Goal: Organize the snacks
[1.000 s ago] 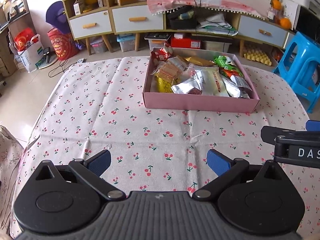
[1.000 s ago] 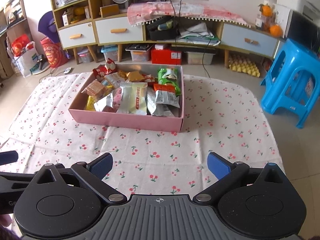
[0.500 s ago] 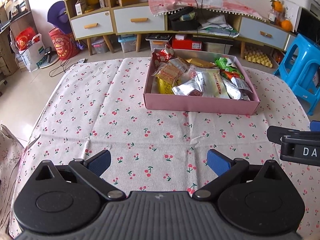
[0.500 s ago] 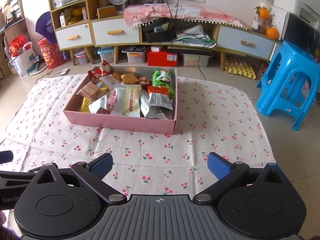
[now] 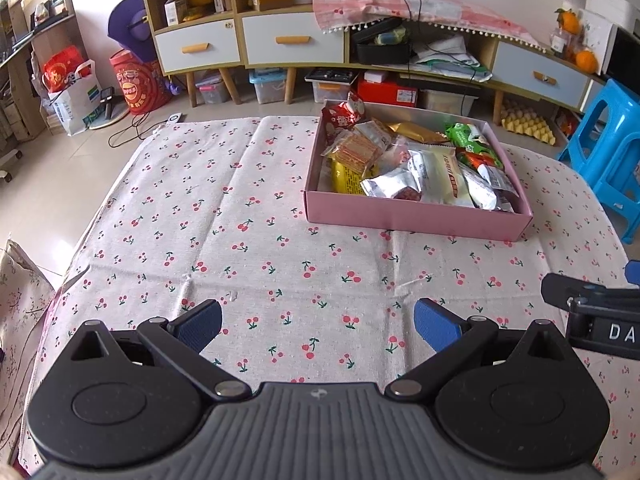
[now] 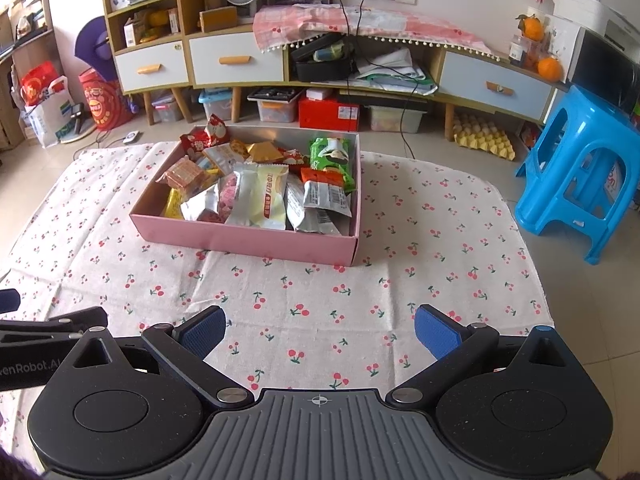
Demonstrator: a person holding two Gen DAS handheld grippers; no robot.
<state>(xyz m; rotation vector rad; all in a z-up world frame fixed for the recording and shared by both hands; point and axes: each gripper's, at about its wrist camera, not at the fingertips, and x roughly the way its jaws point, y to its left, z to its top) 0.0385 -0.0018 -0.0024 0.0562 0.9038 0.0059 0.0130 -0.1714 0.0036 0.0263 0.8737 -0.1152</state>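
A shallow pink box point(image 5: 416, 218) point(image 6: 248, 240) stands on the cherry-print tablecloth at the far side of the table. It holds several snack packets: a white one point(image 6: 266, 196), a green one point(image 6: 332, 156), silver ones point(image 5: 394, 186) and a red one point(image 5: 340, 118) at the back left corner. My left gripper point(image 5: 318, 326) is open and empty, well short of the box. My right gripper point(image 6: 320, 326) is open and empty, also short of the box. Part of the right gripper shows at the right edge of the left wrist view point(image 5: 596, 312).
The cherry-print tablecloth point(image 5: 224, 216) point(image 6: 432, 240) covers the table. A blue plastic stool point(image 6: 580, 168) stands on the floor to the right. A low cabinet with drawers point(image 6: 240, 60) and storage boxes lines the back wall. A cushion point(image 5: 20, 300) lies at the left edge.
Both grippers have drawn back and risen a little, so the box looks smaller and farther. Both stay open and empty.
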